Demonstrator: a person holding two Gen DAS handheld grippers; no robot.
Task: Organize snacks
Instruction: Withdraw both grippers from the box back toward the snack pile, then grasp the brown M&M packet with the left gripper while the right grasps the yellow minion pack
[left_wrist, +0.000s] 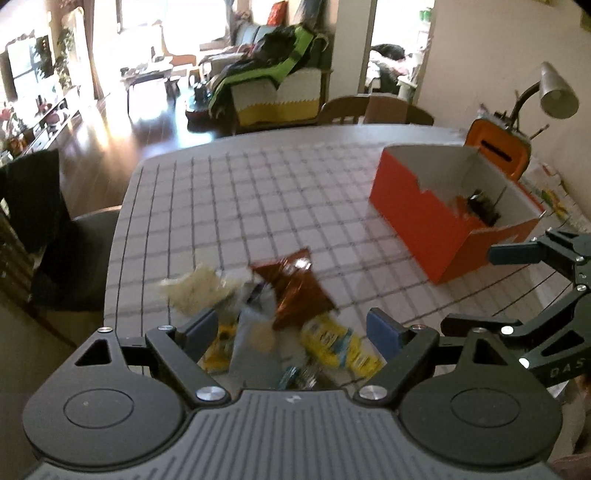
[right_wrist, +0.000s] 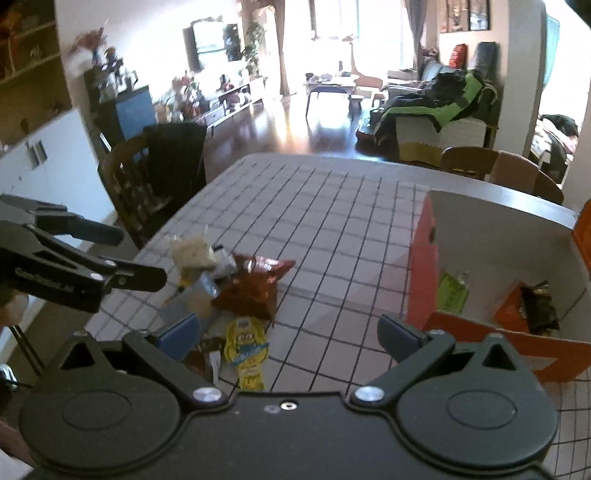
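Snack pile (left_wrist: 266, 317) on checked table (left_wrist: 258, 184) just ahead of left claw (left_wrist: 295, 325), both claws released, right claw (right_wrist: 291, 336) empty, orange box (left_wrist: 443, 229) well apart.

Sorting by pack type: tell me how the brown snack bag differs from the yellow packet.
The brown bag is shiny, crinkled foil with no print I can read; the yellow packet is matte, with blue and white print. The brown bag is the bigger and puffier of the two; the yellow packet lies flatter. The brown bag sits farther up the table; the yellow packet is nearer the cameras. Both lie in the same pile, outside the orange box.
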